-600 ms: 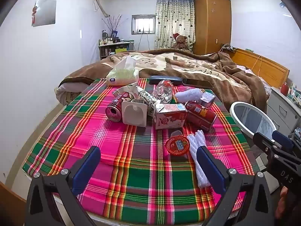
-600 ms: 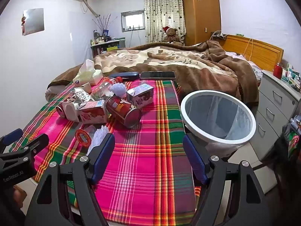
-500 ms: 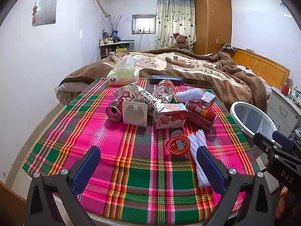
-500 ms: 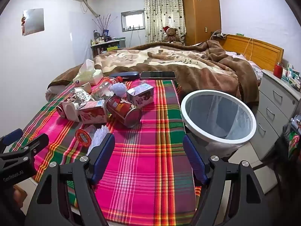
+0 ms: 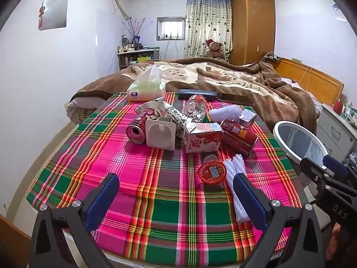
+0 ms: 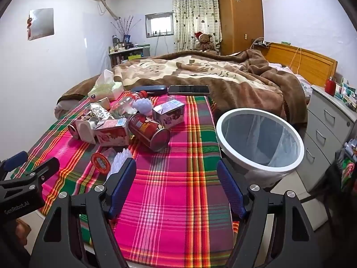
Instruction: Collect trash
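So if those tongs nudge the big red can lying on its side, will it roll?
Probably: the red can lies on its round side on the plaid cloth. Its open end suggests it is empty, so likely light. The soft bedding may slow it.

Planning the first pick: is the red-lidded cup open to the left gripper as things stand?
Probably yes. The red-lidded cup lies nearest, ahead of the open, empty left gripper, nothing on top; only the white foam netting lies against its right side.

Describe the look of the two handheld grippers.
Both the left gripper and right gripper have black open-frame arms with silver screw heads and blue ribbed pads. White lettering marks each black body. No cables or sleeves show.
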A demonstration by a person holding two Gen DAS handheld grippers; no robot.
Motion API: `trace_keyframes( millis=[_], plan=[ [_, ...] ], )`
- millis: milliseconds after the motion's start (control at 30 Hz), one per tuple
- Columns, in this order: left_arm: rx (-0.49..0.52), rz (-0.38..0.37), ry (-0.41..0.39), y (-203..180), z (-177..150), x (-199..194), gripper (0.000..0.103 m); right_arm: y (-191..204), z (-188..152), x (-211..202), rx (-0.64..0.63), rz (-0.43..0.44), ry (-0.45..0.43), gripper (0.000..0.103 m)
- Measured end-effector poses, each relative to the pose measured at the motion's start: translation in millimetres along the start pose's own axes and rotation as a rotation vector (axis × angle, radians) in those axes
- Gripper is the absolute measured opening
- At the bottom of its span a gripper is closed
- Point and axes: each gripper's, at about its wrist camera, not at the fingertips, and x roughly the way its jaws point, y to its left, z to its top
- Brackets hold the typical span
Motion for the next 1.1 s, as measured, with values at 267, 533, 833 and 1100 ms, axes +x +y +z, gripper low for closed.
trace_keyframes(
  millis=[267, 533, 833, 1100],
  plan=[
    [-0.001, -0.003, -0.004, 0.1, -1.0, -0.9, 0.103, 1.3, 1.5, 1.1, 0.01, -0.002, 0.004, 0.076],
    [-0.006, -0.004, -0.005, 0.0, -1.1, -1.7, 0.103, -0.1, 1.6, 0.3, 0.012, -0.007, -0.001, 0.076],
    [-0.006, -0.007, -0.006, -0.4, -1.2, -2.1, 0.103, -0.5, 1.3, -0.4, 0.013, -0.006, -0.001, 0.076],
    [-0.007, -0.006, -0.007, -0.7, -1.0, -3.2, 0.103, -0.4, 1.7, -1.0, 0.012, -0.007, -0.004, 0.076]
  ],
)
